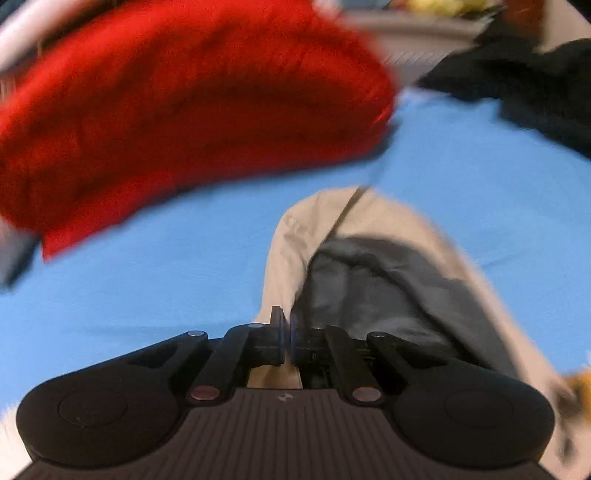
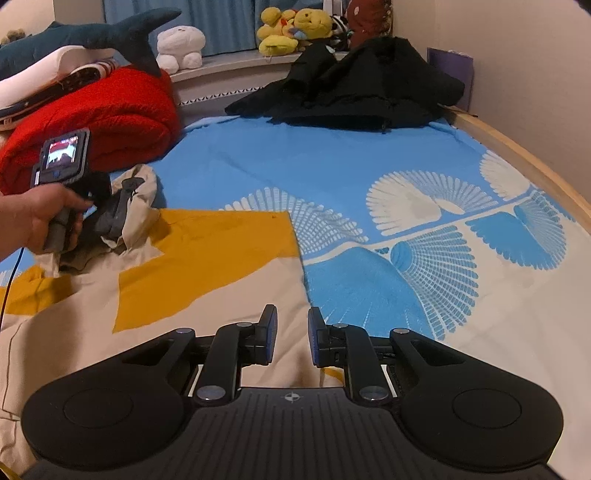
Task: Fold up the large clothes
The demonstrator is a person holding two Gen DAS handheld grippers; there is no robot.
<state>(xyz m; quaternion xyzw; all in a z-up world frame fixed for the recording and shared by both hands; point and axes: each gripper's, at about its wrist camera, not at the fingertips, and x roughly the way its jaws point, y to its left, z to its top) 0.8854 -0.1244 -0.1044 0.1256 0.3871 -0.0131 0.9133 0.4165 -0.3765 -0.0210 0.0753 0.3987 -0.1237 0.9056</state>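
A large beige and yellow jacket (image 2: 207, 258) lies spread on the blue bed sheet (image 2: 332, 166). Its beige hood (image 1: 369, 280) with grey lining is bunched up at the far left of the right wrist view. My left gripper (image 1: 287, 334), held by a hand (image 2: 40, 218), has its jaws shut on the hood's beige edge; the left wrist view is blurred. From the right wrist view, this left gripper (image 2: 118, 218) is buried in the hood fabric (image 2: 142, 184). My right gripper (image 2: 291, 334) hovers open over the jacket's beige body near its right edge, nothing between the pads.
A folded red blanket (image 2: 110, 118) lies at the back left beside the hood. Black clothes (image 2: 351, 88) are heaped at the head of the bed. Plush toys (image 2: 291, 29) and a shark plush (image 2: 92, 37) sit behind. A wooden bed rail (image 2: 535, 166) runs along the right.
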